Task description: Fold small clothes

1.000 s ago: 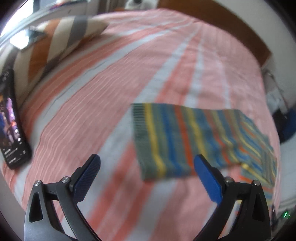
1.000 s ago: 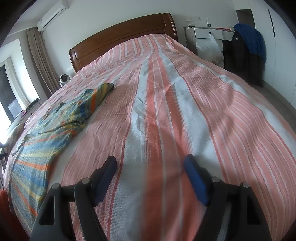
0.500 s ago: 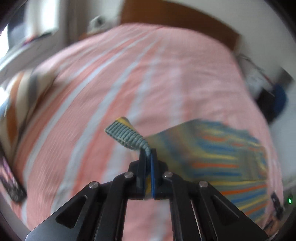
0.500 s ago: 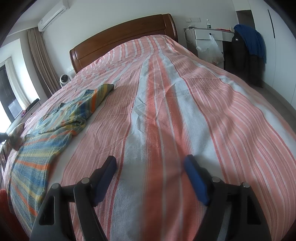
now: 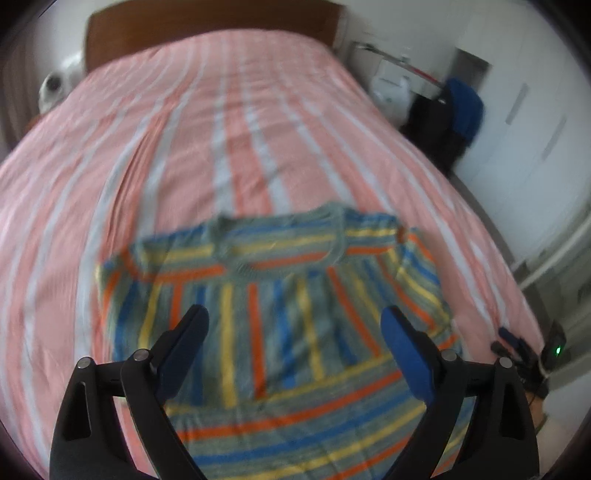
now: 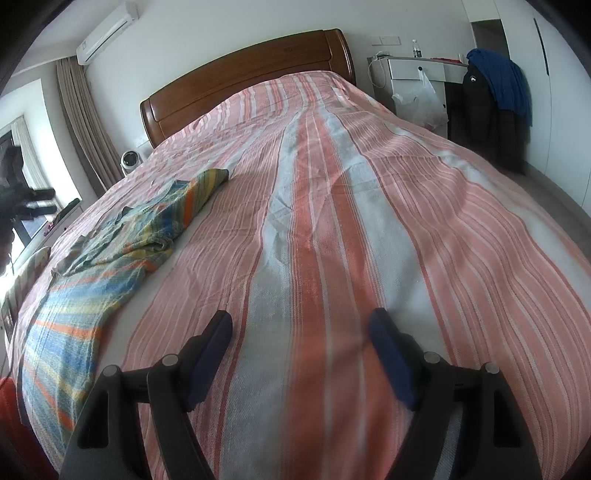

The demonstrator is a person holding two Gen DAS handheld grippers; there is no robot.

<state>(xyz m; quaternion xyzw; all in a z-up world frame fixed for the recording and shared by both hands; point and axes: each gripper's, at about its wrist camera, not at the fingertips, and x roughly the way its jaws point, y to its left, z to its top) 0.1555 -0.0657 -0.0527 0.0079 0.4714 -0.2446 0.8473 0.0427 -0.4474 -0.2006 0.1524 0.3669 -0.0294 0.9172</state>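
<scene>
We now hold the left gripper [image 5: 293, 328] with its blue pads spread wide apart and nothing between them, whereas half a second ago those pads were pinched shut on a ribbed cuff of the striped sweater [image 5: 280, 317], and a full second ago they were open over the flat sleeve. The left wrist view has also swung round: before it looked across the bed toward a striped pillow and a phone at the left edge, and now it looks straight up the pink striped bedspread [image 5: 236, 122] toward the wooden headboard [image 5: 207, 26]. The sweater lies spread on the near part of the bed directly below the left gripper, its neckline on the far side and a sleeve laid across the chest, so its stripes run across those of the body; the picture is blurred, so finer folds cannot be told. In the right wrist view little has changed over the second: the right gripper [image 6: 301, 330] stays open and empty above bare bedspread [image 6: 332, 221], well apart from the sweater [image 6: 110, 251], which lies at the left of that view with one sleeve reaching toward the headboard [image 6: 243, 77]. At the far right stand a white desk [image 6: 417, 70] and dark clothes with a blue garment [image 6: 498, 85] draped on top.
</scene>
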